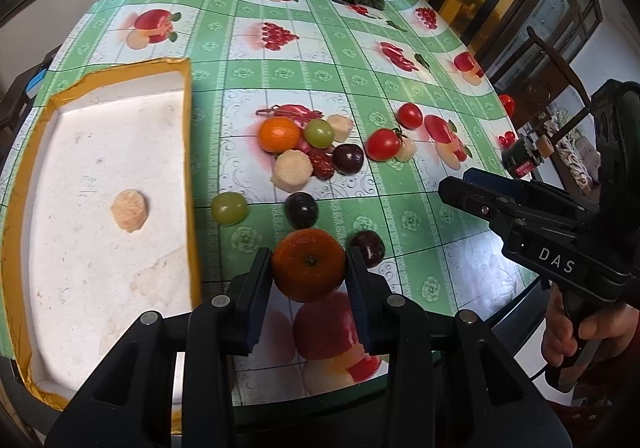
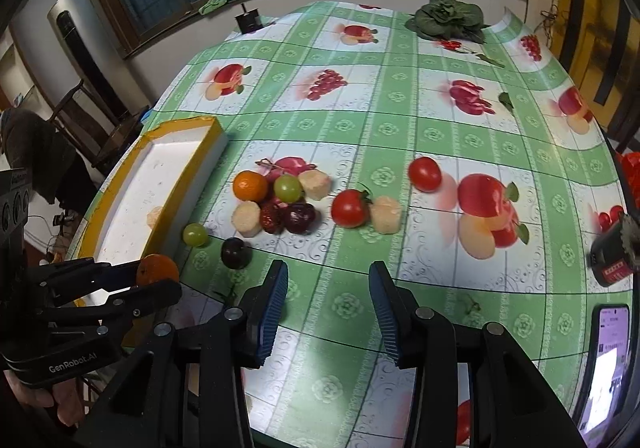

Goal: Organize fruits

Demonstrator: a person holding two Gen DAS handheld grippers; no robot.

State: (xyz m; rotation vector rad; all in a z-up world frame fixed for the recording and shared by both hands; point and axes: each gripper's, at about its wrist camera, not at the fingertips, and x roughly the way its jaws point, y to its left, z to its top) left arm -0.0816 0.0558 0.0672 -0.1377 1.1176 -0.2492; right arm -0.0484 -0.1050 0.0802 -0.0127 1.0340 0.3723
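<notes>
Left tongs (image 1: 308,268) clamp a round orange tangerine (image 1: 308,266) above the surface, just right of the tray; right tongs (image 2: 328,312) hang apart with nothing between them.

The white foam tray with a yellow taped rim (image 1: 188,168) sits at 9 o'clock and holds one pale peeled slice (image 1: 130,210). Ahead at 12 o'clock on the green checked fruit-print cloth (image 1: 400,216) lies a cluster: a second orange tangerine (image 1: 279,134), green grapes (image 1: 319,132), dark plums (image 1: 301,210), pale peeled chunks (image 1: 292,170) and red tomatoes (image 1: 383,144). One green grape (image 1: 229,208) lies just beside the tray wall, and a dark plum (image 1: 368,248) nearly touches the left tongs' right finger. A leafy green vegetable (image 2: 446,18) rests at the far edge. At 3 o'clock a phone (image 2: 604,364) is cut off by the frame, and a small dark object (image 2: 612,252) is hard to identify.
</notes>
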